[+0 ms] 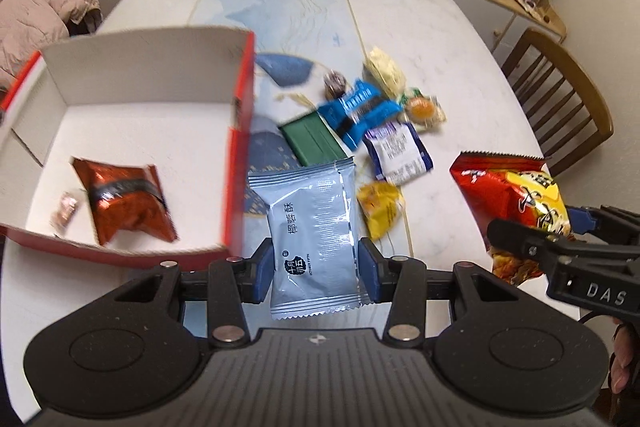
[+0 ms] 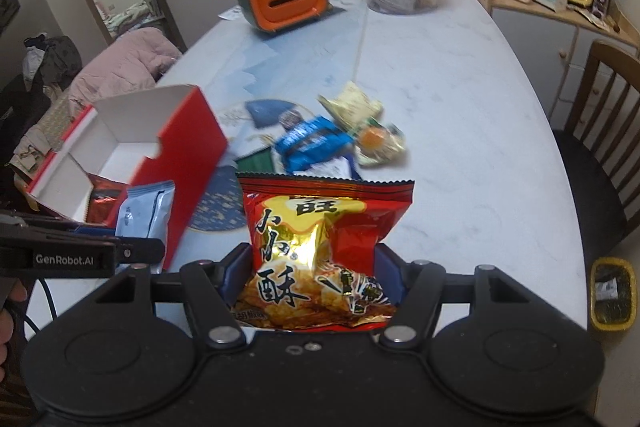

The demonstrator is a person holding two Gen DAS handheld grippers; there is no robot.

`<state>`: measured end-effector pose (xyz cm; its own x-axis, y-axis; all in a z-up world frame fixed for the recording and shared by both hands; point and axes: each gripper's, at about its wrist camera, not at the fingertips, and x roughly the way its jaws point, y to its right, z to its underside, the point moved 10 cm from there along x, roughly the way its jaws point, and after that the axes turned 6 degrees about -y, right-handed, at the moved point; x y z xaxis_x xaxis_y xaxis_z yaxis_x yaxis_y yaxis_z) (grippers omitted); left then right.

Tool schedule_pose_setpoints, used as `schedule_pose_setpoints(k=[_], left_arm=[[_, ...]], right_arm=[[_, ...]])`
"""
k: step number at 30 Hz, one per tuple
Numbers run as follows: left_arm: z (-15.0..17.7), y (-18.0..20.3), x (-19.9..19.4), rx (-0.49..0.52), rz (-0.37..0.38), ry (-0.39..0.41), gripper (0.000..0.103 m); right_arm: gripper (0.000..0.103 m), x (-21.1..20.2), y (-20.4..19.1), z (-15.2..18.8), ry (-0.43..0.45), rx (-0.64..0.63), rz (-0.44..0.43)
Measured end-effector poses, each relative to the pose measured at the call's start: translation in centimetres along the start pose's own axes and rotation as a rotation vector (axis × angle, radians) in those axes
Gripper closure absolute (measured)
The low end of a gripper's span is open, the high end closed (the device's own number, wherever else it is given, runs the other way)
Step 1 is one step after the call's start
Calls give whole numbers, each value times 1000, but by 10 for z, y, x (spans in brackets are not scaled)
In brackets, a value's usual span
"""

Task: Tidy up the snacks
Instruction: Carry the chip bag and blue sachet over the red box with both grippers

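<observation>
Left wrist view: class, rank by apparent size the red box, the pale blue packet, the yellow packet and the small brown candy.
1. red box
2. pale blue packet, though nearness to the camera enlarges it
3. yellow packet
4. small brown candy
</observation>
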<state>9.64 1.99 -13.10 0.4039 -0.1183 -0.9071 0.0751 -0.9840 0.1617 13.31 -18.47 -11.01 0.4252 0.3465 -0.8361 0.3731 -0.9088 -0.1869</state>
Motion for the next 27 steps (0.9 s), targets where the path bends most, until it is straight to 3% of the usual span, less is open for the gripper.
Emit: schedule_pose_setpoints(k=[15,27], left_arm=[[-30,-85,-45,-23,-38,92,60],[-44,-176,-47,-83,-97,87,60]], right_arm=[[39,1,-101,-48,62,-124,-44],[39,44,-183,-80,40,-206,-49]])
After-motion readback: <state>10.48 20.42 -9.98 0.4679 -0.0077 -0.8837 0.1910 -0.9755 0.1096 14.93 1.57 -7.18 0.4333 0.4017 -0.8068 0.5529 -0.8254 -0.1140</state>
